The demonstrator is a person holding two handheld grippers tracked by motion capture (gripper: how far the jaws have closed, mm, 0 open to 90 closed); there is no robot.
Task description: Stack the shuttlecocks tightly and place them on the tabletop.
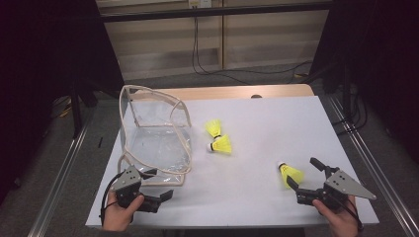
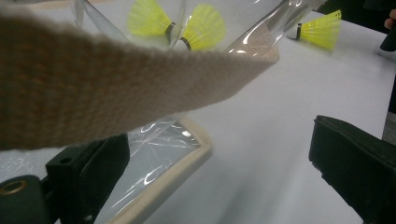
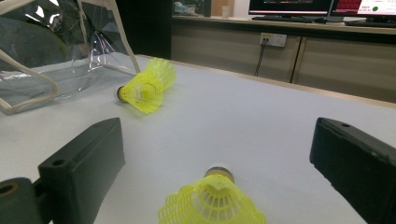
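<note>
The right gripper [image 1: 307,177], jaws wide, straddles the nearest yellow shuttlecock [image 1: 290,174], cork pointing away; left gripper [image 1: 159,183] gapes beside the clear bag [image 1: 154,129].

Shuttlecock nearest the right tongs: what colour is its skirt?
Bright yellow; the shuttlecock shows best in the right gripper view.

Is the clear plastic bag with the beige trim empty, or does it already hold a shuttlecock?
Empty. The clear plastic bag with beige trim holds nothing; all three yellow plastic shuttlecocks lie outside on the white table.
</note>
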